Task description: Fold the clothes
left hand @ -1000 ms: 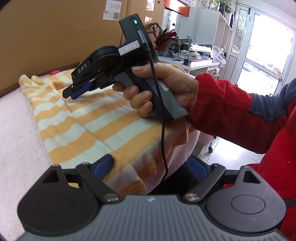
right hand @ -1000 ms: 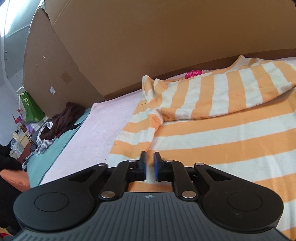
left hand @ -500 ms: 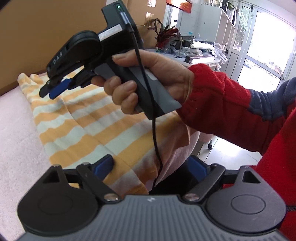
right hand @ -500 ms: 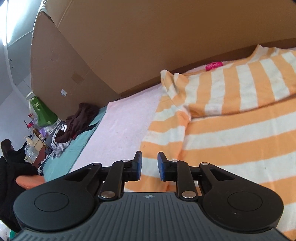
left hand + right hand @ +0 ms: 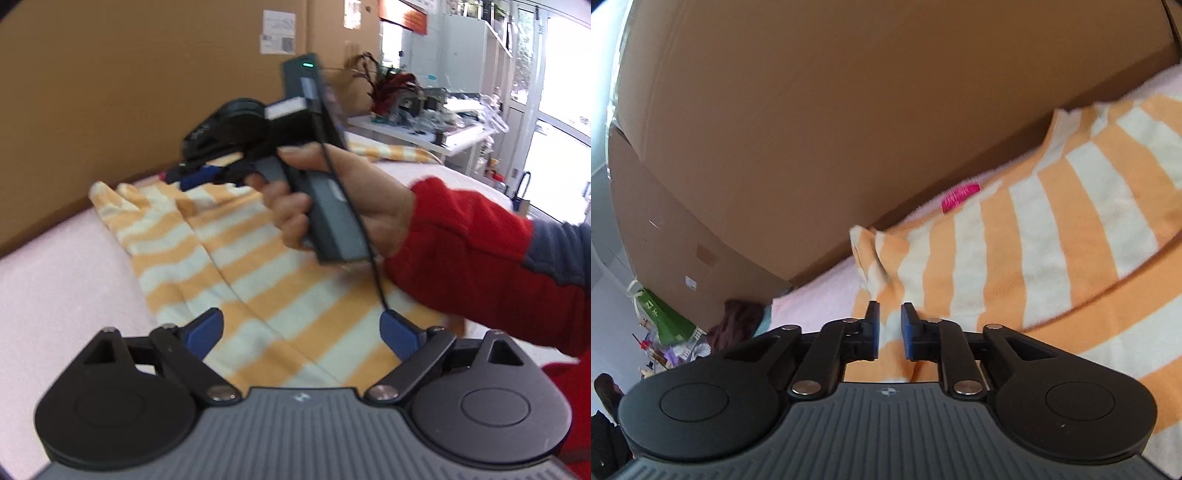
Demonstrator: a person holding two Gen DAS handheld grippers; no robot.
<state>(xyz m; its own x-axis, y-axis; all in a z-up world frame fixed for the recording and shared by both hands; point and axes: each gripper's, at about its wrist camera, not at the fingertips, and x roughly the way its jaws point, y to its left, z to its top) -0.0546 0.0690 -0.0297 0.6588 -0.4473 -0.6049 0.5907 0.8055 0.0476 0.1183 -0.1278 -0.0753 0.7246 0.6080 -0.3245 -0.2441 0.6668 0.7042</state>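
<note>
Fingers of left gripper (image 5: 301, 332) spread wide above orange-and-white striped cotton garment (image 5: 258, 273); right gripper (image 5: 889, 332) (narrow gap) grasps nothing.

You see an orange-and-white striped shirt (image 5: 1052, 236) with a pink tag (image 5: 960, 197), lying on a pale pink cover (image 5: 55, 280); your sleeve (image 5: 480, 251) is red.

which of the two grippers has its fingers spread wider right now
The left gripper: its blue fingers stand far apart over the striped garment. The right gripper shows only a narrow gap.
</note>
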